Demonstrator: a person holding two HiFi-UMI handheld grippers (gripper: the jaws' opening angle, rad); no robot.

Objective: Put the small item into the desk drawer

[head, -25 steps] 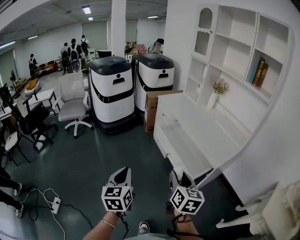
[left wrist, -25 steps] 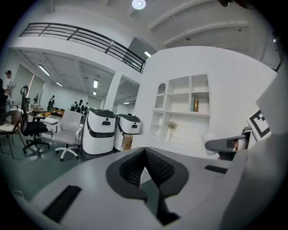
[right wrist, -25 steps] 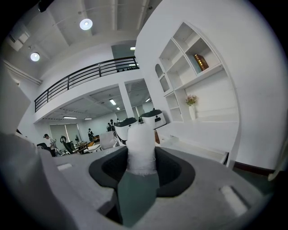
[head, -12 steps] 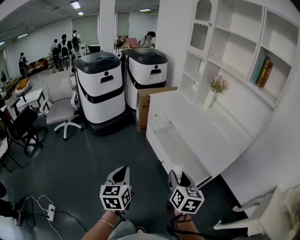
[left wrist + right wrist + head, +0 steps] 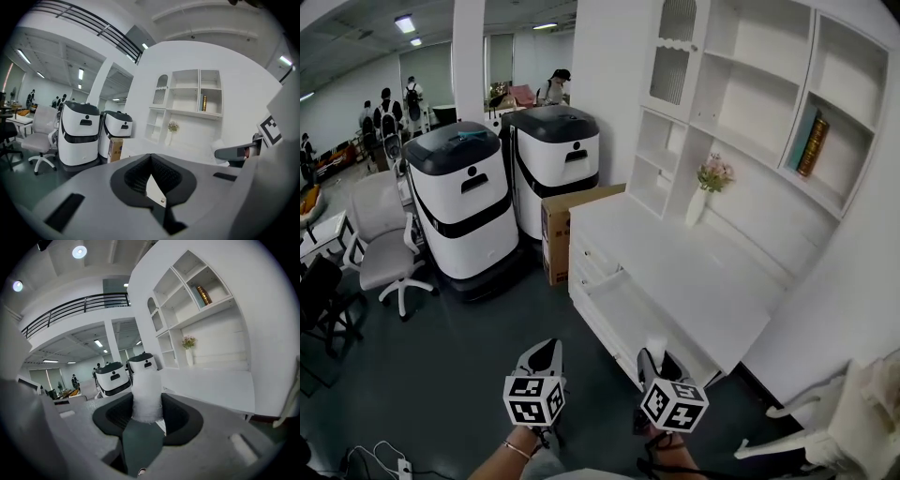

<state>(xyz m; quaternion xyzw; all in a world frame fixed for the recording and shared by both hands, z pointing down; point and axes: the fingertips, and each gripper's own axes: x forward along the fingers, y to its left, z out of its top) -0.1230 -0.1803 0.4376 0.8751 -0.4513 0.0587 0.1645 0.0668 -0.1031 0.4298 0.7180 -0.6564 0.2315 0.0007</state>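
The left gripper [image 5: 542, 352] and the right gripper [image 5: 654, 356] have both a smooth body of light grey plastic. Each one carries a white cube with black square markers, one on the left [image 5: 534, 398] and one on the right [image 5: 674, 404]. In the left gripper view the inner pads [image 5: 136, 176] are black with fine ribs, a small round screw [image 5: 162, 200] sits below them, and a dark rectangular slot [image 5: 65, 212] is cut in the grey shell. The right gripper view shows the same dark pads [image 5: 180, 416] and a shallow slot [image 5: 243, 449]. A thin bracelet [image 5: 517, 448] is on the left wrist, and a black cable [image 5: 549, 441] runs beside it. A dark cord [image 5: 661, 442] is at the right wrist.
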